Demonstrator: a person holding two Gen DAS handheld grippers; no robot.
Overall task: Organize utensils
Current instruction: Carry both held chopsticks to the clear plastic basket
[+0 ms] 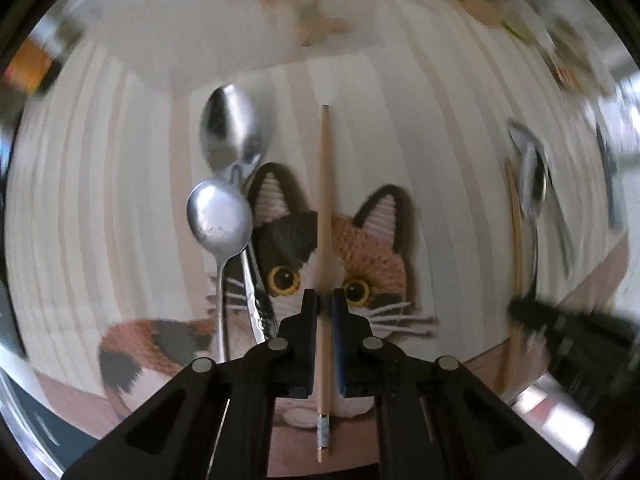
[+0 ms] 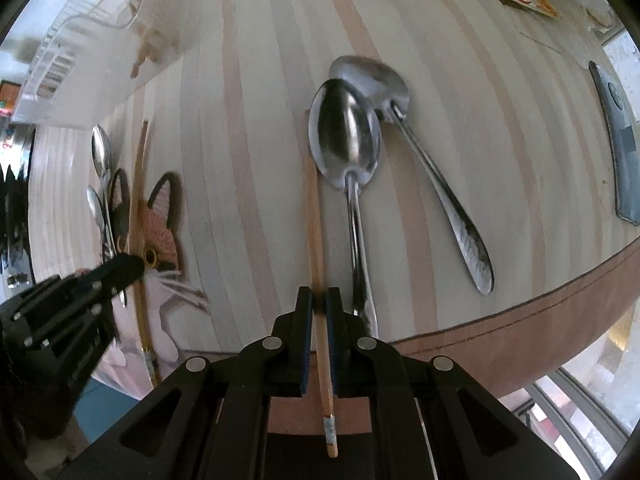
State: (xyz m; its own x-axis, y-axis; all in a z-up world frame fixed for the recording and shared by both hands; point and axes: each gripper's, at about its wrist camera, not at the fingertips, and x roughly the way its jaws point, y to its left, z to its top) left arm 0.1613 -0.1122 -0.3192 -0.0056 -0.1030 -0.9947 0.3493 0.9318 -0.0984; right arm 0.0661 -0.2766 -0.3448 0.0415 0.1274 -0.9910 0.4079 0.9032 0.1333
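Left wrist view is showing my left claw (image 1: 325, 300) pointing down, with its pads nearly together and pressing on one wooden chopstick (image 1: 325, 208). I am gripping it low on the shaft, near the banded end, so the long thin part is sticking out ahead and I can steer the tip. This chopstick is lying over the cat mat (image 1: 372, 248), between the ears. Just left of it, two small spoons (image 1: 224, 200) are resting side by side, their handles touching and crossing on the mat edge.

Right wrist view is giving the same picture for my right claw (image 2: 319, 300): the pads are almost closed and squeezing the second chopstick (image 2: 316, 216), again near the banded end. Its tip is running under the bowl of a large spoon (image 2: 346, 136), and another spoon (image 2: 432, 168) is lying at an angle to the right, bowl touching bowl. I am judging that both sticks are being gathered as one pair, while the spoons are already lying in two groups.

For room, the striped desk (image 2: 248, 160) is lying bare between the mat and the large spoons, so I am having space there to bring the sticks together. The near edge of the desk is curving close under my right claw, and a dark flat object (image 2: 618, 152) is lying far right. My left claw is appearing at the left of this view, close to the mat, well apart from the right one.
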